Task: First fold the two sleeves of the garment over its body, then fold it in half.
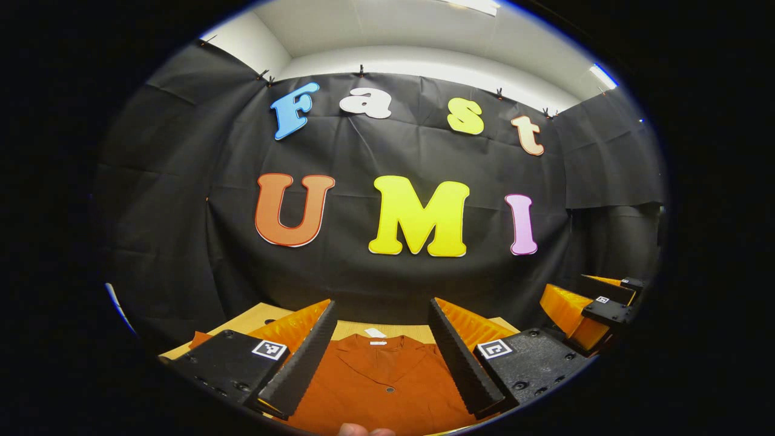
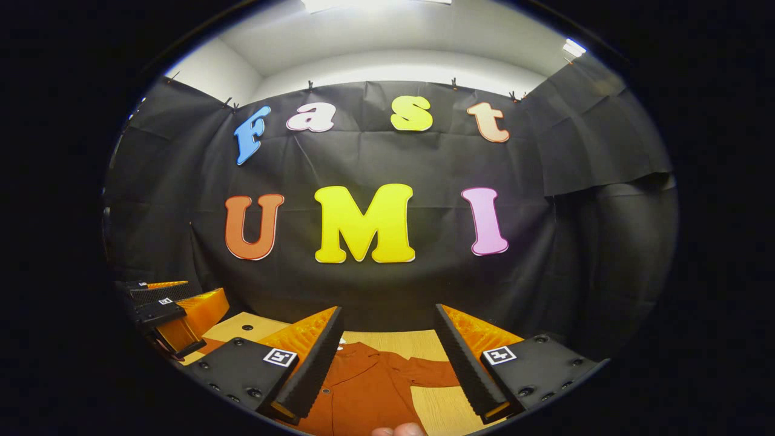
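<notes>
An orange shirt (image 1: 381,381) lies flat on a light wooden table (image 2: 387,340), with its collar toward the black wall. Everything here is told from the shirt.

The left gripper (image 1: 381,357) hangs in the air above the middle of the shirt. Its two fingers are wide apart and hold nothing. The collar and one small button show between them.

The right gripper (image 2: 387,363) hangs above the shirt too, more toward one side. Its fingers are also wide apart and hold nothing. Between them one sleeve (image 2: 433,370) sticks out sideways from the shirt onto the bare table. So the sleeves do not look folded yet, and the first step seems to be just starting.

To do this step well, I think each gripper should go down to the end of a sleeve, near the cuff. The fingers should pinch only the sleeve cloth, not the shirt's body under it. Then lift a little and carry the sleeve across the body, and lay it flat. Going slowly helps, so the shirt does not slide on the table or get bunched up. The other sleeve hides behind the left gripper's fingers, so I cannot tell how it lies.
</notes>
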`<state>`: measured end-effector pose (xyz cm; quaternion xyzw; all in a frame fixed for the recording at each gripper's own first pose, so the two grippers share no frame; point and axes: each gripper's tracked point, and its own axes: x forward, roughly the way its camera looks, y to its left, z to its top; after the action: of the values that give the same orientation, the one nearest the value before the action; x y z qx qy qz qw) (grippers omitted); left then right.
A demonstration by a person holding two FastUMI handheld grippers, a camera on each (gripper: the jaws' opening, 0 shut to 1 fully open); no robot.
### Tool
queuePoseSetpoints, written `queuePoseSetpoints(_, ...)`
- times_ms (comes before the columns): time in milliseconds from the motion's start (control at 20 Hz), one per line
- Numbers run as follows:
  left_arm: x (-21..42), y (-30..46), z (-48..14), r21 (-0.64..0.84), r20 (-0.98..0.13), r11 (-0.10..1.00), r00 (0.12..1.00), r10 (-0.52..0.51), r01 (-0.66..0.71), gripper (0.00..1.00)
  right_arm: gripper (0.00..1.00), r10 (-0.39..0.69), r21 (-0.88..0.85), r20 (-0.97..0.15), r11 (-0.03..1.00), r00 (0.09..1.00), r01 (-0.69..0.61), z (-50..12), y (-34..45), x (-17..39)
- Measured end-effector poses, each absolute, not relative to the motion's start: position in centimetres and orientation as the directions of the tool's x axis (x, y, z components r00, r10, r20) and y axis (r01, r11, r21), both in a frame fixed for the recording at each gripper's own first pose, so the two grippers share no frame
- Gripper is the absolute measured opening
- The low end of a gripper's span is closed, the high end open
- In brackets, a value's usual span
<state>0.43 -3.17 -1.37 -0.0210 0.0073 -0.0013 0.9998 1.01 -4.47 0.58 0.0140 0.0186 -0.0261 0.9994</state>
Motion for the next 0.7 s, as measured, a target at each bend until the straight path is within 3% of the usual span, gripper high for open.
queuePoseSetpoints(300,1.5,-7.5,-2.5,-0.026,-0.023,0.997,0.997,-0.075,0.074,0.96,0.95,-0.095,-0.004,-0.096,0.995,0.991,0.095,-1.4,-9.2,1.3)
queuePoseSetpoints(700,4.5,-17.2,-5.0,0.013,-0.111,0.984,0.979,-0.173,0.176,0.96,0.92,-0.251,-0.013,-0.163,0.968,0.954,0.252,-5.4,-27.7,5.5)
